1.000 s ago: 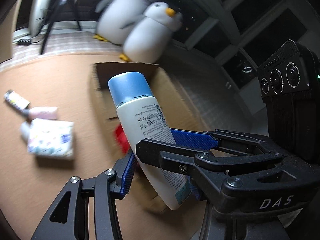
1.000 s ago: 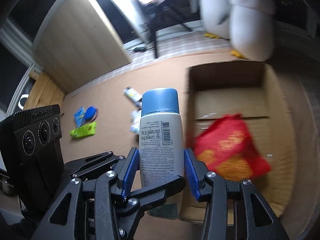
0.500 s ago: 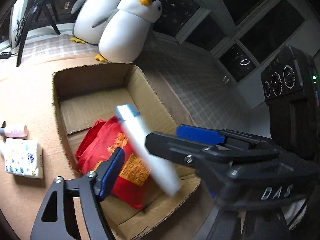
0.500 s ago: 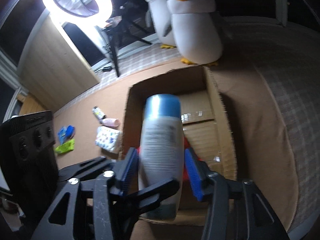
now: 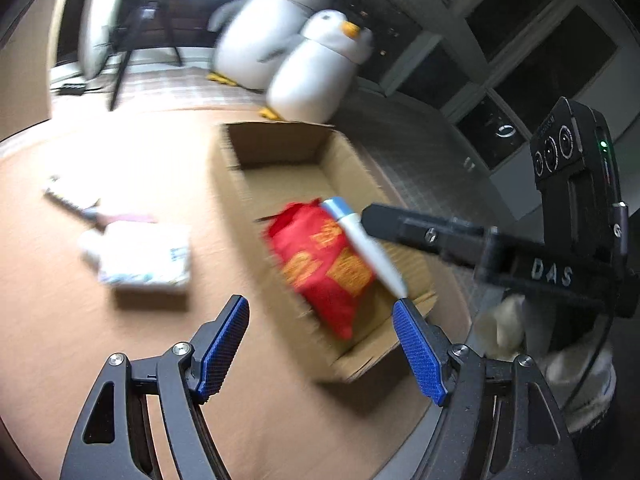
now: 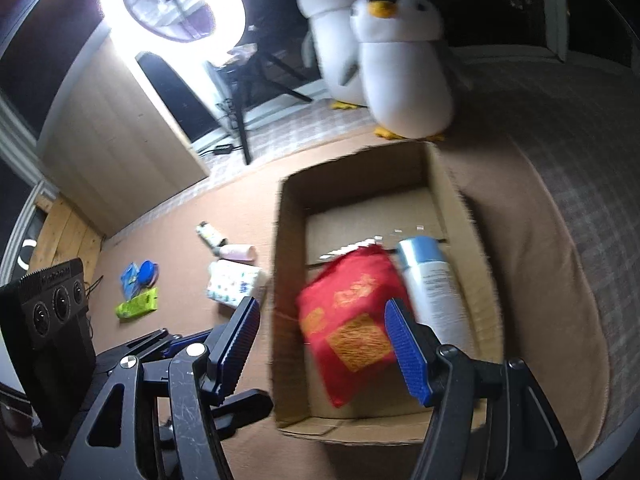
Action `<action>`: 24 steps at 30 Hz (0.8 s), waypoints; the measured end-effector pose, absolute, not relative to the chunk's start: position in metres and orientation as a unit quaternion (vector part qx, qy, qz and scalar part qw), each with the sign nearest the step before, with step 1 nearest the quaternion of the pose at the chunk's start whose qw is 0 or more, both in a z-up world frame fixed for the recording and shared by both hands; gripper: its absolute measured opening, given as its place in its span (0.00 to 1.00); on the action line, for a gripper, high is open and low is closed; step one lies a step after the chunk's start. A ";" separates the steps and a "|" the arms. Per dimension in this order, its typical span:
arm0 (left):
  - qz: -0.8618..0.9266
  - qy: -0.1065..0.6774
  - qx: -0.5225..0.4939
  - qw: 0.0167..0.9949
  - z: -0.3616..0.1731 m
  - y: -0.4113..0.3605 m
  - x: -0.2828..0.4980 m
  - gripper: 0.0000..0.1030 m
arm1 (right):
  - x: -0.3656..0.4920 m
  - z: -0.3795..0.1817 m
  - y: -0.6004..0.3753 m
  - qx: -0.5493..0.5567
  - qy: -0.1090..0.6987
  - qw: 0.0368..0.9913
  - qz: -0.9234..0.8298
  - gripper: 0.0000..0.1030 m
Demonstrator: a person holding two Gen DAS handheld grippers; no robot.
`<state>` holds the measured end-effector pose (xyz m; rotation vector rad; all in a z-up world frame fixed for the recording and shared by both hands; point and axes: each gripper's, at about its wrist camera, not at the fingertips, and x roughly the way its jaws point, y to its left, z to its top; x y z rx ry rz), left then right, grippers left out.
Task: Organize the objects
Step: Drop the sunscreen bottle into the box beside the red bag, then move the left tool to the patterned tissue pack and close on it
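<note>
A white bottle with a blue cap [image 6: 436, 284] lies inside the cardboard box [image 6: 286, 216], against its right wall and beside a red pouch [image 6: 348, 316]. My right gripper [image 6: 322, 348] hangs above the box's near end; its jaws are opening and nothing is between the pads. In the left wrist view the bottle [image 5: 366, 248] rests along the red pouch [image 5: 320, 264] in the box [image 5: 280, 146]. My left gripper [image 5: 322, 350] stands open and empty over the box's near left corner. One of the right gripper's fingers [image 5: 420, 230] reaches in from the right.
On the brown mat left of the box lie a patterned tissue pack [image 6: 234, 284], a pink tube [image 6: 240, 252], a green packet [image 6: 138, 303] and a blue item [image 6: 140, 276]. Two plush penguins [image 6: 404, 76] stand behind the box. A ring light [image 6: 172, 4] on a tripod stands at the back left.
A second ago both grippers were shut on the bottle. Both opened, and the bottle dropped into the box beside the red pouch. Both grippers now hold nothing.
</note>
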<state>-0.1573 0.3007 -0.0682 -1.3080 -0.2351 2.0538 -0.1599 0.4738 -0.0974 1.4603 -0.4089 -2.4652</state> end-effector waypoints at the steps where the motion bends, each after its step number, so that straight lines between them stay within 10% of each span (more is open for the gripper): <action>1: 0.793 -0.089 -0.502 0.334 -0.068 0.287 -0.156 0.75 | -0.160 -0.096 0.464 0.497 -0.134 0.128 -0.848 0.60; 16: 0.841 -0.145 -0.486 0.189 -0.065 0.075 -0.108 0.75 | -0.217 -0.128 0.352 0.542 -0.164 0.196 -0.801 0.67; 24: 0.839 -0.181 -0.490 0.155 -0.082 0.022 -0.093 0.75 | -0.255 -0.159 0.315 0.581 -0.119 0.164 -0.788 0.53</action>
